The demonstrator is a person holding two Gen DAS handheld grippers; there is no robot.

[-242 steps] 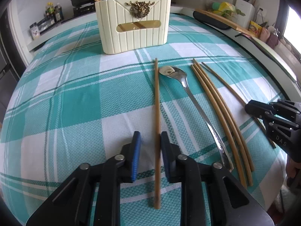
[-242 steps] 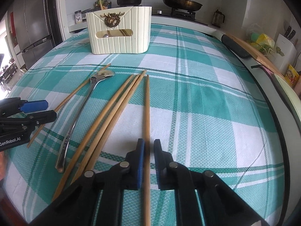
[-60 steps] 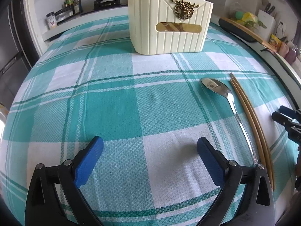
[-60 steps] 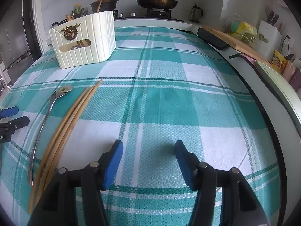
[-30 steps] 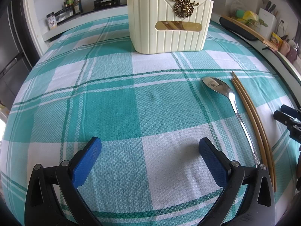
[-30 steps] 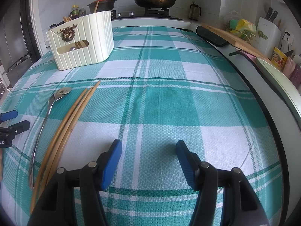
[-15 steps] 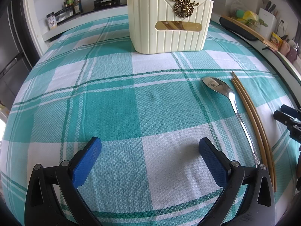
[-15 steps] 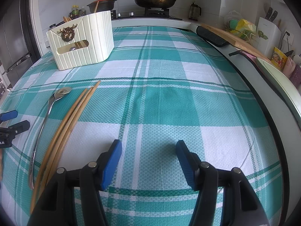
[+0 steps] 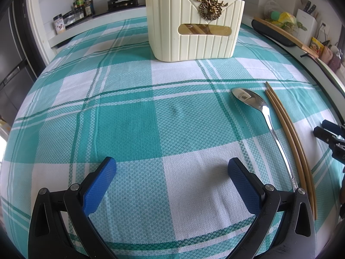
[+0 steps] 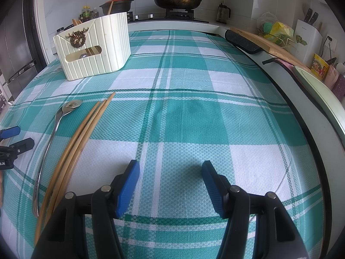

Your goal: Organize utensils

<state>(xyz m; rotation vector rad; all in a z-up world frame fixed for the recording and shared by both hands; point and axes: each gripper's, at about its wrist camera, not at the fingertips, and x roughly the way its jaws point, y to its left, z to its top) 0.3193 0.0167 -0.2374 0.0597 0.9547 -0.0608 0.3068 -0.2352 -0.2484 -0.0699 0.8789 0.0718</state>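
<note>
Chopsticks [image 9: 289, 138] fewer on cloth, spoon [image 9: 262, 112] unmoved

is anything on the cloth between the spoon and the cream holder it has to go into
Nothing visible. In the left wrist view the spoon lies on the checked cloth beside the chopsticks, and only bare cloth lies between its bowl and the cream holder. Both grippers are open and empty.

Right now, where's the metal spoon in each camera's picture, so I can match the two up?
Left wrist view: the spoon lies right of centre, bowl toward the holder, with the chopsticks on its right.
Right wrist view: the spoon lies at the left, with the chopsticks on its right.
Shared landmark: the cream utensil holder with a deer-head emblem.
</note>
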